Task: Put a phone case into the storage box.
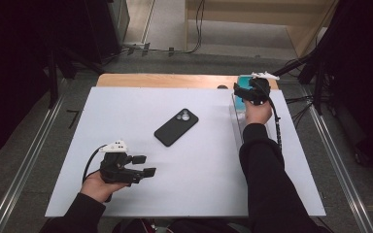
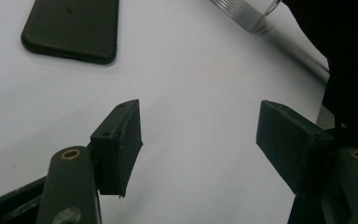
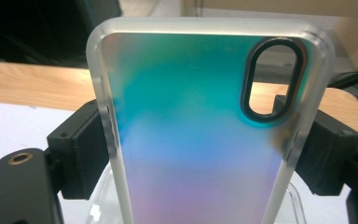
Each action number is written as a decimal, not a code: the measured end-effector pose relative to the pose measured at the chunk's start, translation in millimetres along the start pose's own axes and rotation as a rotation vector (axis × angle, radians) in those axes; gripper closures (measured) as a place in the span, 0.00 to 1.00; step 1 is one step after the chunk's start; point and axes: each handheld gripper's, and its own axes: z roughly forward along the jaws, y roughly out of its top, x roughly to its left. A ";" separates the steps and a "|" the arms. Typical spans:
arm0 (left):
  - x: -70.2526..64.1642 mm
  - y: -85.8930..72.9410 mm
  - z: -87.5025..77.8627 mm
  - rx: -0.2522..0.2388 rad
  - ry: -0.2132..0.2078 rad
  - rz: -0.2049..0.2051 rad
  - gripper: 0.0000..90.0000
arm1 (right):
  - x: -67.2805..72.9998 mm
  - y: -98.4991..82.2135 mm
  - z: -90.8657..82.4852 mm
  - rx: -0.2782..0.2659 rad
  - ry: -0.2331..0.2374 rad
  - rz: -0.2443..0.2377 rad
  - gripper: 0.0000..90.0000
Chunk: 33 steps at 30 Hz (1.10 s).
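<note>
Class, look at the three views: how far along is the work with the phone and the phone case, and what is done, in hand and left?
Done: the right gripper has closed on the iridescent phone case, its pads pressing both long edges above a clear holder.
In hand: the case is held upright at the table's far right.
Left: the black phone lies bare, camera side up, mid-table; the left gripper is open with nothing between its jaws. Fitting the case probably comes next.

Wide bare stretch of white mat (image 1: pixel 126 160) between left gripper (image 1: pixel 144 165) and black phone (image 1: pixel 176 127): passage open. Phone lies flat mid-mat, low obstacle. Right edge: clear stand (image 1: pixel 236 119), forearm (image 1: pixel 267 170) and right gripper (image 1: pixel 239 91) with phone case (image 3: pixel 200 140) between its jaws block route. Far strip of wooden table (image 1: pixel 165 80) free.
</note>
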 end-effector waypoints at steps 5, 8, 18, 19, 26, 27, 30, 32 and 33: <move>0.6 -0.2 0.5 0.002 0.005 -0.003 0.35 | -0.5 -3.1 4.8 0.001 0.015 0.019 0.12; -0.3 0.0 1.2 0.009 0.002 0.003 0.35 | 0.5 -3.1 5.6 -0.001 0.020 0.017 0.12; -0.3 0.2 1.2 0.007 0.002 0.002 0.35 | -0.1 -3.2 5.2 0.008 0.014 0.013 0.12; -0.2 0.1 1.3 0.007 0.002 0.003 0.35 | -0.2 -3.0 4.8 0.009 0.013 0.016 0.12; 0.3 0.1 1.6 0.005 0.004 -0.001 0.35 | -2.8 -3.4 4.1 0.027 0.019 0.014 0.11; 0.6 0.2 1.6 0.008 0.005 -0.002 0.35 | -3.0 -3.0 3.5 0.026 0.020 0.014 0.11; 0.9 0.2 2.3 0.008 0.008 -0.006 0.35 | -3.7 -0.6 -1.0 0.030 0.028 0.017 0.10; 1.5 0.6 2.7 0.011 0.009 -0.006 0.35 | -5.3 1.7 -6.1 0.036 0.037 0.036 0.07; 1.6 0.7 2.8 0.010 0.009 -0.006 0.35 | -5.9 2.9 -8.4 0.038 0.043 0.042 0.06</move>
